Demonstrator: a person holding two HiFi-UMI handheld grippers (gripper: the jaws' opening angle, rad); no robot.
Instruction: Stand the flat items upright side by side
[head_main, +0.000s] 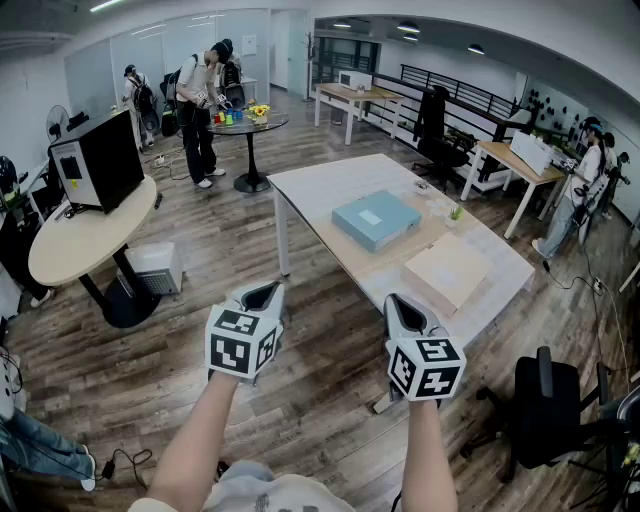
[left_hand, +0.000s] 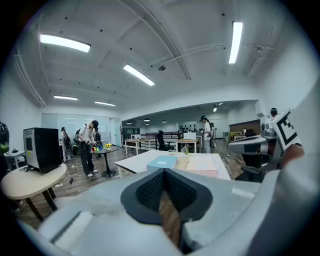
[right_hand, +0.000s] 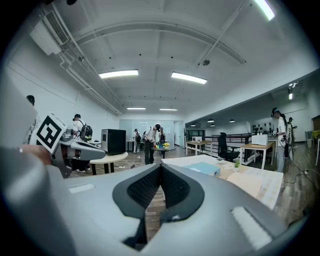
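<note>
I see my left gripper (head_main: 262, 295) and right gripper (head_main: 399, 304) clenched empty, well short of the pale rectangular counter (head_main: 312, 188) (flat light-blue box (head_main: 376, 220), flat tan cardboard box (head_main: 447, 271) lying there).

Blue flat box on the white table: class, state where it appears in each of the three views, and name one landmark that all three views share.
Head view: the blue flat box lies right of centre, above mid-height, on the white table.
Left gripper view: the box sits at centre, just below mid-height.
Right gripper view: the box sits right of centre, below mid-height.
Shared landmark: the tan flat box beside it, to its right in every view.
</note>
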